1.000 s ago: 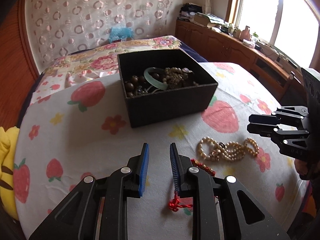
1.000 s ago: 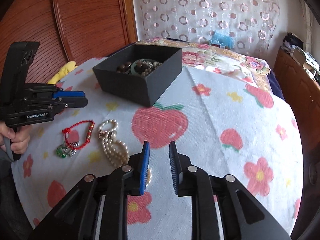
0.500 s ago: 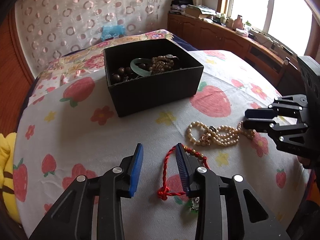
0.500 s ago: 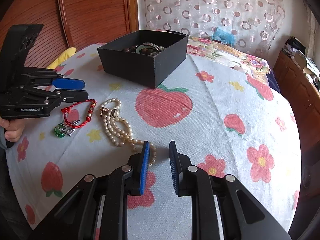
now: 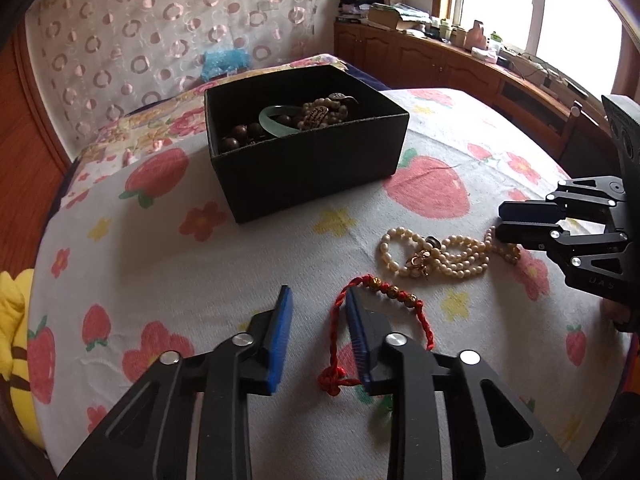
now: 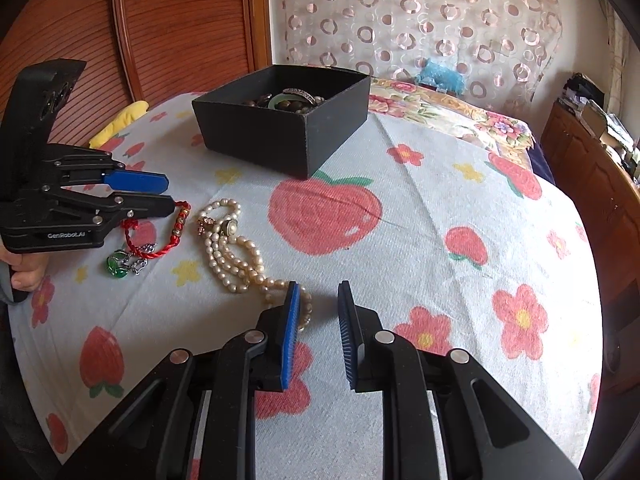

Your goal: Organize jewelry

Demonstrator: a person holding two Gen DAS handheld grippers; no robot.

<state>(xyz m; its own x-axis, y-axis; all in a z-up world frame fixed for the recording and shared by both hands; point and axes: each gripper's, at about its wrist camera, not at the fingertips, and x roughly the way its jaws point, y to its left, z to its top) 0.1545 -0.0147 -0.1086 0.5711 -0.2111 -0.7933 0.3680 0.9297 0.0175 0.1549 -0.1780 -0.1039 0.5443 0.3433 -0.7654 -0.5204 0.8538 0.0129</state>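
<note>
A black box (image 5: 320,168) (image 6: 256,136) holds a green bangle (image 5: 276,122) and dark bead strings. A red cord bracelet (image 5: 384,294) (image 6: 176,232) lies on the fruit-print cloth; my left gripper (image 5: 316,312) (image 6: 164,194) is open low over it, its right finger inside the loop. A pearl necklace (image 5: 436,254) (image 6: 236,252) lies beside it. My right gripper (image 6: 318,300) (image 5: 504,220) is open, its left finger at the necklace's near end. A green pendant (image 6: 116,266) lies by the red bracelet.
The table (image 6: 440,216) is round with a strawberry and flower cloth. A yellow plush toy (image 5: 12,320) sits at its left edge. A bed with floral bedding (image 6: 448,108) lies behind, a wooden cabinet (image 5: 440,64) along the window wall.
My left gripper has opened wider and come down over the red bracelet. My right gripper has moved toward the pearl necklace and opened.
</note>
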